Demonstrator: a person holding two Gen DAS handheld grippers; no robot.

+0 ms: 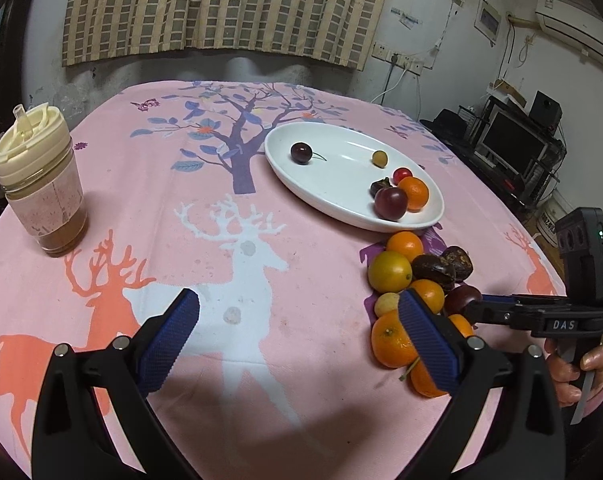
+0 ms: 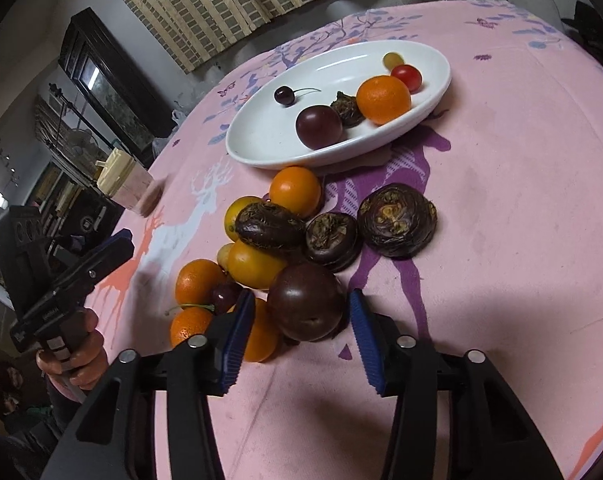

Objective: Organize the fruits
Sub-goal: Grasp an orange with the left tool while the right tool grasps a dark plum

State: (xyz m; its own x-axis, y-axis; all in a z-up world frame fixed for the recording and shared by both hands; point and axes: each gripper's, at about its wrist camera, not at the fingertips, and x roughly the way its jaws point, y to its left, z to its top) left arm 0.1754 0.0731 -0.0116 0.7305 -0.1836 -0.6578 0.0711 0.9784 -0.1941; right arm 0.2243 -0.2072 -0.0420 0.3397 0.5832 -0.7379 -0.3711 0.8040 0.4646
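Note:
A white oval plate (image 1: 341, 204) (image 2: 261, 152) holds a cherry (image 1: 300, 153), a green grape (image 1: 380, 158), a cherry tomato (image 1: 402, 174), an orange (image 1: 414, 193), a plum (image 1: 390, 203) and a water chestnut. A pile of oranges (image 1: 391, 344), water chestnuts (image 2: 397, 220) and plums lies on the cloth in front of the plate. My right gripper (image 2: 299, 320) is open, its jaws on either side of a dark plum (image 2: 306, 306), not touching it. My left gripper (image 1: 297, 332) is open and empty above the cloth, left of the pile.
A lidded cup (image 1: 37, 180) with brown liquid stands at the table's left side. The pink deer-print tablecloth (image 1: 221, 240) covers the round table. A wall with a curtain lies behind; shelves and electronics stand at the right.

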